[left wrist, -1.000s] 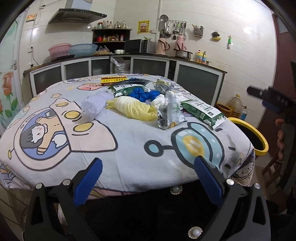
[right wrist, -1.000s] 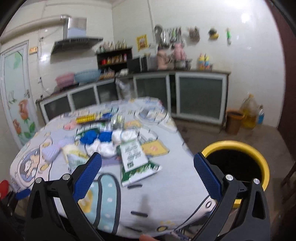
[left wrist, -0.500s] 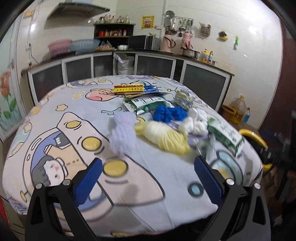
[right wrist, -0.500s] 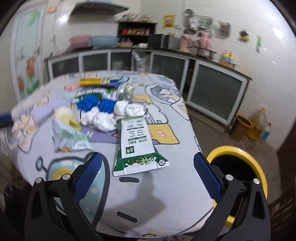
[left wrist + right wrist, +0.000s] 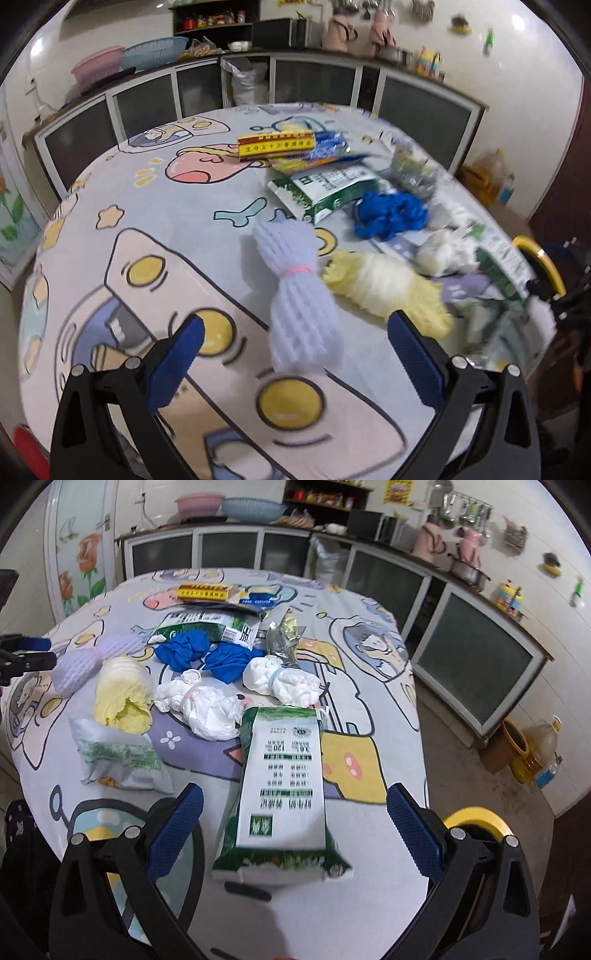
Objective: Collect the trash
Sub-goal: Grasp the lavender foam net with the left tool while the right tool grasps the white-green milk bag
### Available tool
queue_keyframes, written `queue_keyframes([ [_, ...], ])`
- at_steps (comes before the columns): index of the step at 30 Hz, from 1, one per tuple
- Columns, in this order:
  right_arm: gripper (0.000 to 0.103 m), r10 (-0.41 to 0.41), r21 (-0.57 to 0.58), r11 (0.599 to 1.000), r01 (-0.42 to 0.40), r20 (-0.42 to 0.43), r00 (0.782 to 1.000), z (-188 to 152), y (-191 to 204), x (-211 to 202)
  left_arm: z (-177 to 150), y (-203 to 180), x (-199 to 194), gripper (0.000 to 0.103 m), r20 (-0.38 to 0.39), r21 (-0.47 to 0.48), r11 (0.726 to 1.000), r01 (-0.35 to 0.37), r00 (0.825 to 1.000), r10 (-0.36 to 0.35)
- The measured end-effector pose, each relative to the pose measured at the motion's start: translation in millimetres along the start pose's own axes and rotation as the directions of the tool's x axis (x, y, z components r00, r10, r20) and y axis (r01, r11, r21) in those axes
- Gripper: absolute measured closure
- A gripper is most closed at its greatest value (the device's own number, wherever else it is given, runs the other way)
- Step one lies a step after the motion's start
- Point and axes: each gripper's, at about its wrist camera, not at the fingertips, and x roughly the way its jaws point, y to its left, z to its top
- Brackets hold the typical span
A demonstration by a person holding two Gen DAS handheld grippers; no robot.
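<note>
Trash lies scattered on the bench (image 5: pixel 110 236): a lilac bundle (image 5: pixel 299 295) between the left gripper's (image 5: pixel 295 354) spread fingers, a green-white packet (image 5: pixel 284 786) between the right gripper's (image 5: pixel 294 827) spread fingers. Neither holds anything. Bin (image 5: pixel 476 816) stands beside the bench.

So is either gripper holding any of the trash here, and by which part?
No. The left gripper is open over the lilac bundle, and the right gripper is open over the green-and-white packet.
</note>
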Motion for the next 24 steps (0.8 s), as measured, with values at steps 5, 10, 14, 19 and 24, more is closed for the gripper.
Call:
queue_keyframes([
  [5, 0.008, 0.038, 0.016, 0.999, -0.037, -0.056, 0.998, 10, -3, 22, 11, 12, 33, 0.007, -0.071, -0.031, 0.999, 0.014, 0.997, -0.017],
  [10, 0.008, 0.048, 0.018, 0.999, -0.046, -0.100, 0.994, 16, 0, 41, 16, 6, 59, 0.007, -0.118, -0.010, 1.000, 0.023, 0.993, -0.024],
  [14, 0.008, 0.048, 0.024, 0.999, -0.045, -0.139, 0.989, 16, 0, 55, 16, 8, 76, 0.007, -0.141, -0.015, 0.999, 0.050, 0.989, -0.051],
  [19, 0.008, 0.064, 0.041, 0.997, -0.058, -0.169, 0.983, 16, -2, 66, 18, 19, 88, 0.008, -0.140, -0.062, 0.994, 0.090, 0.985, -0.098],
  [24, 0.018, 0.100, 0.076, 0.993, -0.086, -0.199, 0.975, 16, -5, 74, 19, 16, 92, 0.022, -0.131, -0.032, 0.998, 0.053, 0.990, -0.056],
])
